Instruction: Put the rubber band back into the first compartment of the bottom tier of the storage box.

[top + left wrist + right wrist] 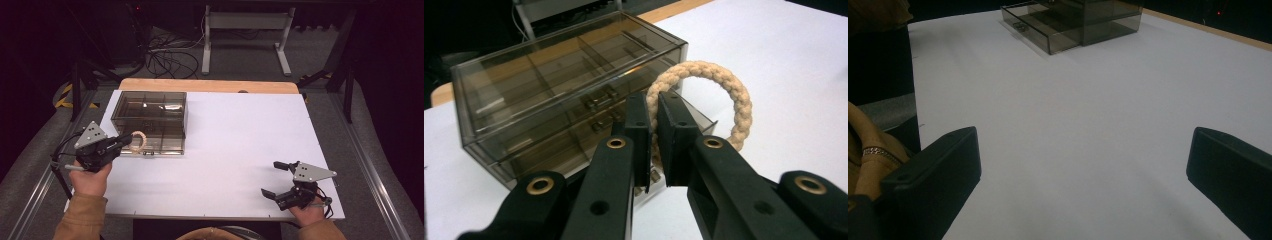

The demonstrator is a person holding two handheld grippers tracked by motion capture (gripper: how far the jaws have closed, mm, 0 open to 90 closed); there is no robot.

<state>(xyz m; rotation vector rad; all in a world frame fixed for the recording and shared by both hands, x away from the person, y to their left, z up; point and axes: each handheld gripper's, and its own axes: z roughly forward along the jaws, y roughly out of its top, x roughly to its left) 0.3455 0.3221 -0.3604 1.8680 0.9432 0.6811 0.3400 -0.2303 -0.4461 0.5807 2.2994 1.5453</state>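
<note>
My left hand-held gripper [131,139] is pinching a rope ring [138,140]. Its two black jaws are squeezed tight on one side of the ring, and the rest of the ring sticks out past them. The ring is tan and twisted like a braid. I hold it up off the counter [235,130], near the left edge, just in front of a dark see-through box [150,120]. In the left gripper view the ring [704,97] stands almost upright, with the box [564,95] right behind it. The box sits near the far left corner of the counter. It has little walls inside that split it into parts, and its bottom drawer is pulled out a bit toward me.

My right hand-held gripper [272,178] rests near the near right corner of the counter, well apart from the box and the ring. Its jaws are spread wide with nothing between them.
</note>
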